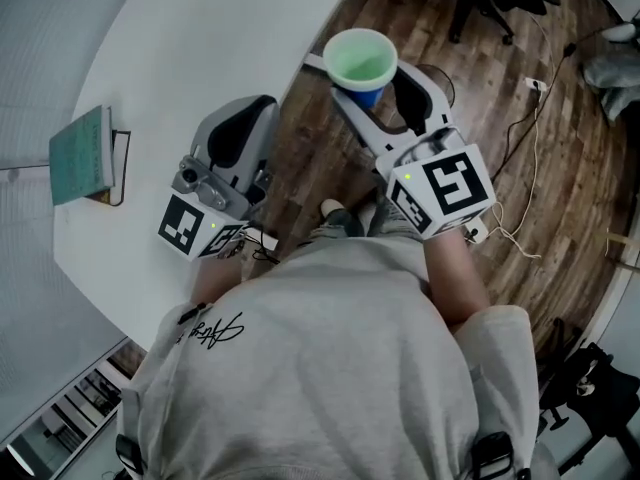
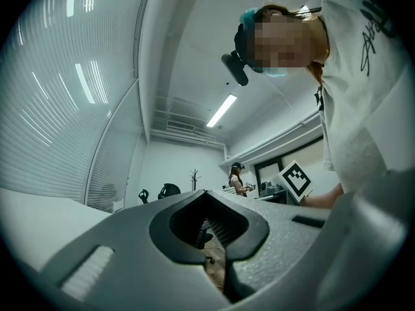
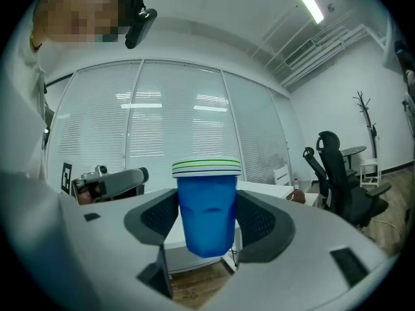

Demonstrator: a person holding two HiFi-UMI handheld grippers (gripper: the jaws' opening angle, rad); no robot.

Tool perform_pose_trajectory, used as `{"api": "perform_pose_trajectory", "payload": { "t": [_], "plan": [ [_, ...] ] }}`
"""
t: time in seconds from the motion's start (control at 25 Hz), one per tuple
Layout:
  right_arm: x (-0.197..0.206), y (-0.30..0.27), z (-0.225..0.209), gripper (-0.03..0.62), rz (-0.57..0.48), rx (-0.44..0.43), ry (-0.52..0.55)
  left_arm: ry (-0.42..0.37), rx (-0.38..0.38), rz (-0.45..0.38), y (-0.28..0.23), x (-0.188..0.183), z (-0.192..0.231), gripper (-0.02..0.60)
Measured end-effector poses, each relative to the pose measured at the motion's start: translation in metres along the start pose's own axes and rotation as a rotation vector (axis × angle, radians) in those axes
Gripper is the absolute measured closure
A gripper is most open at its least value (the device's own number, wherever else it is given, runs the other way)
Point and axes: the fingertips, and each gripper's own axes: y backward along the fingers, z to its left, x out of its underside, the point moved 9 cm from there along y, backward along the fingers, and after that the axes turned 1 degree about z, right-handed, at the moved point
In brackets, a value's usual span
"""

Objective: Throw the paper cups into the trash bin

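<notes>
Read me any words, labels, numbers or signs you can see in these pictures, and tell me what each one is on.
Black script print on the grey sweatshirt: handwriting style, too small and loopy to read.
Marker cubes: black-and-white square patterns, no words or numbers.
Teal book: no title legible.
Blue paper cups: no print visible.

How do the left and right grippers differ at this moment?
The right gripper is shut on a stack of blue cups, held upright; the left gripper is shut on nothing. The right gripper reaches out over the wooden floor, while the left gripper sits by the white table's edge. Both are grey and carry a marker cube.
</notes>
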Motion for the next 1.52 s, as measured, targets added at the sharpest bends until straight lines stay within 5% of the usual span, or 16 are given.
{"api": "perform_pose_trajectory", "payload": {
  "t": [0.76,1.52],
  "plan": [
    [-0.015,0.079,-0.099,0.312,-0.102,0.175,-0.011,0.018,0.167,0.000,-0.124,0.021,-0.034,0.578],
    [-0.029,0.121,-0.227,0.313,-0.136,0.242,-0.022,0.042,0.245,0.005,-0.263,0.046,-0.059,0.578]
  ]
}}
